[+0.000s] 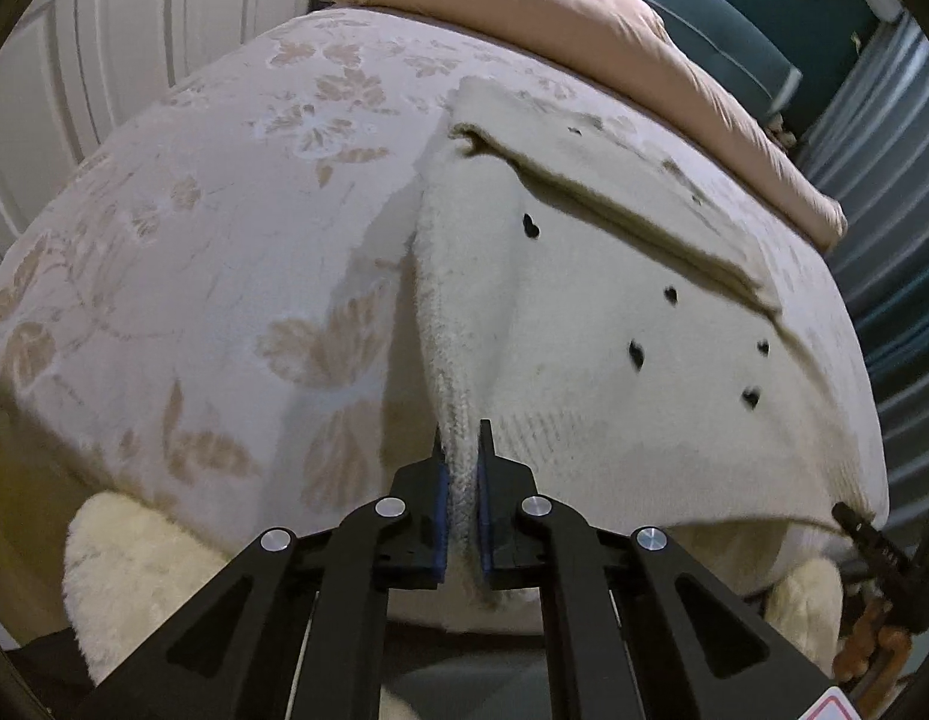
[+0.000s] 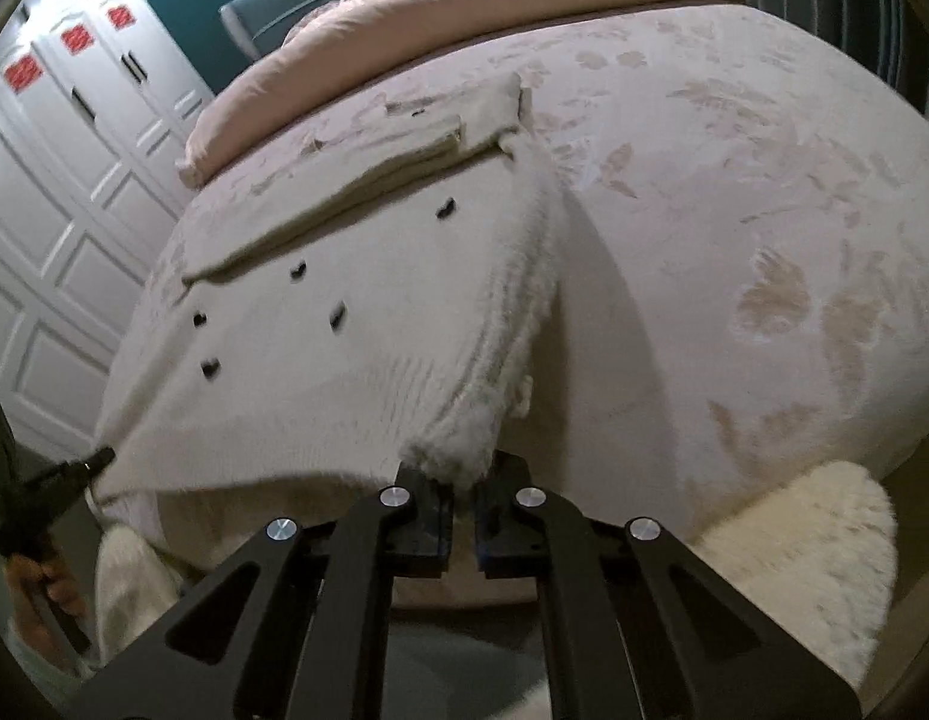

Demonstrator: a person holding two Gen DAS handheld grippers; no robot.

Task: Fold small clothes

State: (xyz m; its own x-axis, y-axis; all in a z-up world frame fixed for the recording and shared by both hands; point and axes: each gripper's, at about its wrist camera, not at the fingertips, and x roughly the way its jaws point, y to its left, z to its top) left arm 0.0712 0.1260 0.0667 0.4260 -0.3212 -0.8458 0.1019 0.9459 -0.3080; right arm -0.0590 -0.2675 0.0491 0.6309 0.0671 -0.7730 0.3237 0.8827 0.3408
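— So where do we stand with the cream sweater (image 1: 584,324)?

— We have its near hem lifted off the bed (image 1: 194,240), with the far half lying flat ahead of both jaws and a sleeve folded across it. The left gripper (image 1: 461,450) has its jaws closed on the left hem corner; knit fills the gap between the blue pads. The right gripper (image 2: 461,480) is closed on the right hem corner, a fluffy bunch of it sitting right at the tips.

— What worries us?

— The right hold, mostly. From what we see, only the fuzzy edge is caught near the tips, so if we pull forward or upward sharply, that corner could slip out and the hem would drop crooked.

— And the sleeve?

— It lies loose beyond the jaws. If we carry the hem over it too fast, we judge it may slide or bunch under the fold.

— Anything further out?

— The hem sags between our two grips. Uneven travel of the two sides would skew the fold. The pink duvet (image 1: 554,18) lies well beyond the sweater, and the fluffy rug (image 2: 812,552) sits below the bed's edge, where a dropped corner might land.
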